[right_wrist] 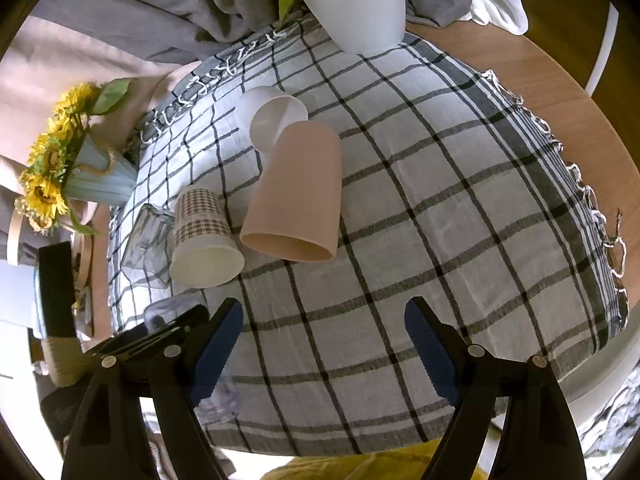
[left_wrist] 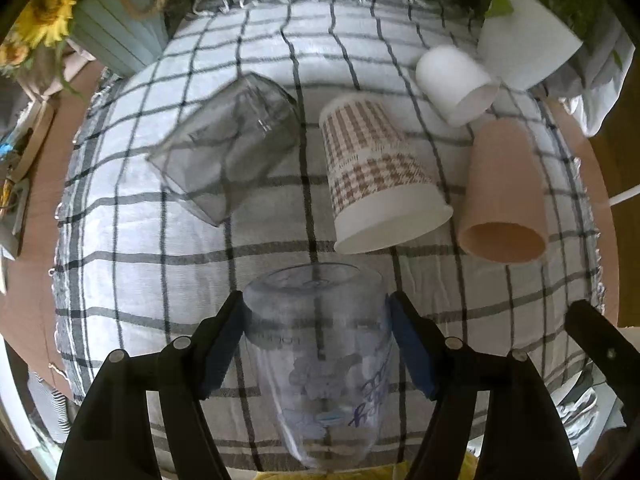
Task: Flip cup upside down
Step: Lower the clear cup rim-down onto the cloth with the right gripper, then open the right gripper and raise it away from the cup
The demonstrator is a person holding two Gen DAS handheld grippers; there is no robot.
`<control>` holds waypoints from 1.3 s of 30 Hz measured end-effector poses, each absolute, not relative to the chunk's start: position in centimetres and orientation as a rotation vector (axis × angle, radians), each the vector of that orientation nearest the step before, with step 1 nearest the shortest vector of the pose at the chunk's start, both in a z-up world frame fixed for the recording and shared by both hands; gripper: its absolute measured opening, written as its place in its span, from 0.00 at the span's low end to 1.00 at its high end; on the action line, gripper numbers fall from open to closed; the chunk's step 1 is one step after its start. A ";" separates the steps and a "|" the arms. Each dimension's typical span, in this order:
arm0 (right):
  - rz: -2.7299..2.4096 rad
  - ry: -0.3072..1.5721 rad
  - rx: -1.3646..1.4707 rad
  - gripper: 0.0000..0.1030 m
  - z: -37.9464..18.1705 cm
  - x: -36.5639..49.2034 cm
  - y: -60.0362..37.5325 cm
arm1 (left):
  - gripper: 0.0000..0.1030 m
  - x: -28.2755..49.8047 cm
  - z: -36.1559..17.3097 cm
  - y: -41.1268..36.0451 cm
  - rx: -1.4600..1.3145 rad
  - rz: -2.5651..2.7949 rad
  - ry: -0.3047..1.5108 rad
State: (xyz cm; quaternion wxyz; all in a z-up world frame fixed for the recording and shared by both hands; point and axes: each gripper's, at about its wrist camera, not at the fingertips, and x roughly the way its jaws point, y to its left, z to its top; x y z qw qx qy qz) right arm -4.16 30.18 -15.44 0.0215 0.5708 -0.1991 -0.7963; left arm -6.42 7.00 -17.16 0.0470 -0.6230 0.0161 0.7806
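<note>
My left gripper (left_wrist: 316,312) is shut on a clear plastic cup (left_wrist: 320,352) with blue print, held between its blue pads, base pointing away from the camera, above the checked cloth (left_wrist: 160,272). My right gripper (right_wrist: 324,320) is open and empty above the cloth's near part (right_wrist: 440,220). A checked paper cup (left_wrist: 376,176), a pink cup (left_wrist: 504,192), a white cup (left_wrist: 456,84) and a clear glass (left_wrist: 228,148) stand upside down on the cloth. They also show in the right wrist view: the paper cup (right_wrist: 204,240), the pink cup (right_wrist: 296,196), the white cup (right_wrist: 276,116).
A white plant pot (left_wrist: 528,48) stands at the cloth's far right, also in the right wrist view (right_wrist: 356,0). A pale blue vase of sunflowers (left_wrist: 116,32) stands at the far left. The wooden table edge (right_wrist: 580,120) lies right of the cloth.
</note>
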 end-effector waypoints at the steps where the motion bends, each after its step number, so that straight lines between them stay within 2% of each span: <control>1: -2.466 -0.617 1.765 0.81 -15.3 -4.3 30.1 | 0.69 -6.3 -16.8 6.9 -1.886 2.393 0.039; 11: -2.464 -0.579 1.707 0.80 -14.0 -4.6 29.3 | 0.69 -4.8 -13.6 5.6 -1.746 2.469 -0.052; 25: -2.497 -0.480 1.686 0.80 -13.2 -3.6 29.0 | 0.69 -0.2 -12.3 7.2 -1.602 2.472 0.102; 32: -2.509 -0.436 1.673 0.80 -12.7 -3.0 28.6 | 0.69 0.6 -12.5 7.0 -1.596 2.438 0.047; 35: -2.519 -0.431 1.663 0.80 -12.5 -2.9 28.4 | 0.71 0.7 -12.9 6.9 -1.608 2.409 0.015; 37: -2.524 -0.422 1.659 0.80 -12.3 -2.9 28.2 | 0.79 0.7 -12.9 6.9 -1.605 2.407 0.016; 39: -2.528 -0.410 1.651 0.80 -12.2 -2.9 28.1 | 0.80 0.8 -12.8 6.9 -1.596 2.406 0.015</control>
